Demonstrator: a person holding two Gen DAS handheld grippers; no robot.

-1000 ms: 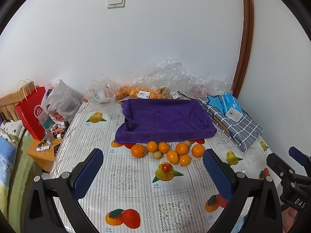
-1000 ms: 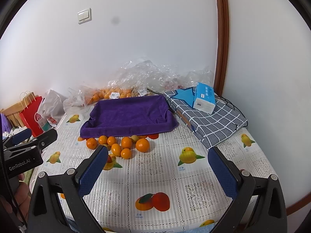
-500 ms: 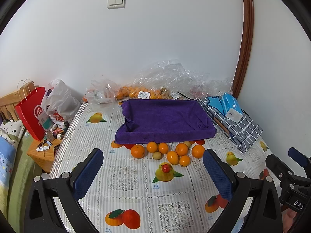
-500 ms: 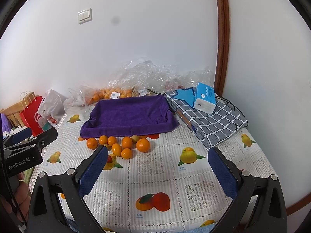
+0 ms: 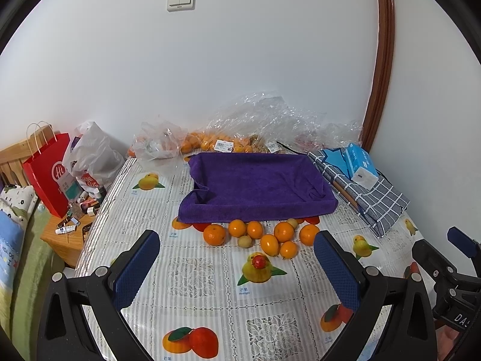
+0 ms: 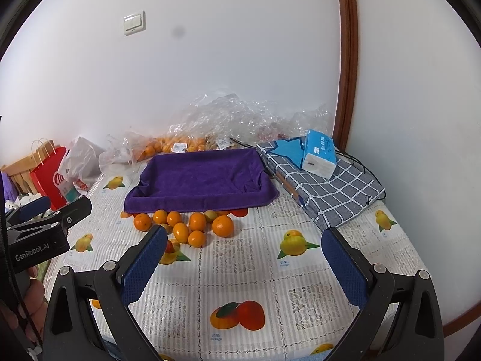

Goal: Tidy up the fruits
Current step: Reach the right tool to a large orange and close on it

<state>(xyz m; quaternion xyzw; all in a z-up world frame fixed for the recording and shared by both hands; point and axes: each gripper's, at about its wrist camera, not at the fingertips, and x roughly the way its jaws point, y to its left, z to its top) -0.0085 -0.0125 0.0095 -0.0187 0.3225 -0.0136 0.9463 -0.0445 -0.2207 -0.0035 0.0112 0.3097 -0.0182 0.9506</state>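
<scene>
Several oranges [image 5: 214, 234] [image 6: 222, 226] and two small yellow-green fruits [image 5: 244, 241] lie in a loose cluster on the fruit-print tablecloth, just in front of a purple towel-lined tray [image 5: 255, 185] [image 6: 198, 180]. My left gripper [image 5: 237, 267] is open, held low over the near part of the table, well short of the fruit. My right gripper [image 6: 243, 266] is open too, with the fruit ahead and to its left. Nothing sits between either pair of fingers. Each gripper also shows at the edge of the other's view.
Clear plastic bags with more oranges [image 5: 210, 144] pile against the back wall. A checked cloth [image 6: 330, 189] with a blue tissue pack [image 6: 320, 158] lies at right. A red paper bag [image 5: 48, 174] and a cluttered wooden stand [image 5: 66, 234] sit off the table's left edge.
</scene>
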